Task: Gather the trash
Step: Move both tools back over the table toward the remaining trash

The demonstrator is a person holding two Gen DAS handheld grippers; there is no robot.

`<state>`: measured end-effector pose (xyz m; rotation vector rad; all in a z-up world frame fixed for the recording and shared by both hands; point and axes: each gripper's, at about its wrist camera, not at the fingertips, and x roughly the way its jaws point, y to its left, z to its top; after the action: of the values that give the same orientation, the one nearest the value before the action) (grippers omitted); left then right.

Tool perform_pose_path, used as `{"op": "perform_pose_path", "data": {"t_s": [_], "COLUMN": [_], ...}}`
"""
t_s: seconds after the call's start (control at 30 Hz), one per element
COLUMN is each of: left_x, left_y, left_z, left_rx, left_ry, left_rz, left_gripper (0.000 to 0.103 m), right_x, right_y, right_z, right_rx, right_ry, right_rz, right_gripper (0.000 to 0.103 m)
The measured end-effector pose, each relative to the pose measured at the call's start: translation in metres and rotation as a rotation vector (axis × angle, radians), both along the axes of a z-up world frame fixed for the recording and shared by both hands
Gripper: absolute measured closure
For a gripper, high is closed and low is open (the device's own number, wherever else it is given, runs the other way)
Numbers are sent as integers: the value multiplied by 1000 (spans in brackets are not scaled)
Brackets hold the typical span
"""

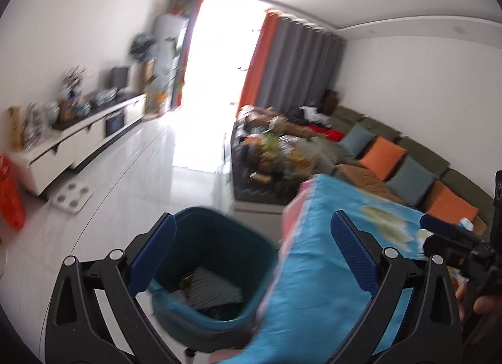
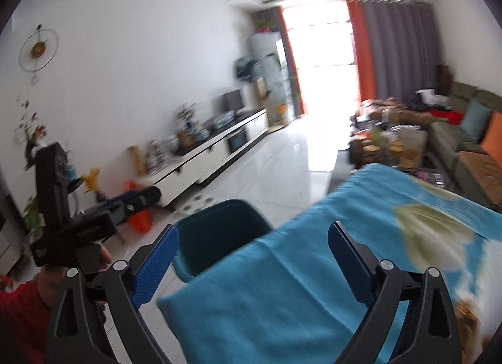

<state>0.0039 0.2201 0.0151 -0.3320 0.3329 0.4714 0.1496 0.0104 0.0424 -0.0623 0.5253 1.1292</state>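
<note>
Left wrist view, white tiled floor [image 1: 150,176], blue-clothed table [image 1: 329,270], sofa [image 1: 408,157]

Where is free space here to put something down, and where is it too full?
Free: the blue cloth near the jaws, and the white floor between the TV cabinet and the bin. Crowded: the cabinet top, the coffee table by the sofa, and the bin bottom.
</note>
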Motion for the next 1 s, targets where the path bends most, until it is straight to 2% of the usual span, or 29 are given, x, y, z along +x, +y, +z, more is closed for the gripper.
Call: {"op": "perform_pose_path", "data": {"t_s": [0.1, 0.2, 0.37, 0.57, 0.77, 0.87, 1.0], "left_x": [11, 23, 42, 50, 60, 66, 73], "left_y": [-39, -78, -133, -193, -228, -235, -231], "left_z": [14, 17, 12, 1, -12, -16, -17], "left_rx": [59, 94, 95, 115, 167, 174, 176], "left_ry": [-21, -7, 14, 22, 47, 53, 51], "left_rz": [-78, -159, -289, -430, -521, -545, -545], "left_gripper": [6, 6, 6, 6, 6, 6, 6], "right_x": [-7, -12, -26, -37, -39, -32, -27], "right_y": [-34, -65, -113, -171, -210, -219, -218], "right_z": [-2, -6, -18, -38, -54, -60, -64], "right_rx": [19, 31, 35, 43, 44, 48, 45], "right_ry": [-27, -38, -59, -47, -7, 28, 53], "right_rz": [-69, -144, -301, -548, -757, -805, -815], "right_gripper": [7, 7, 7, 7, 7, 7, 7]}}
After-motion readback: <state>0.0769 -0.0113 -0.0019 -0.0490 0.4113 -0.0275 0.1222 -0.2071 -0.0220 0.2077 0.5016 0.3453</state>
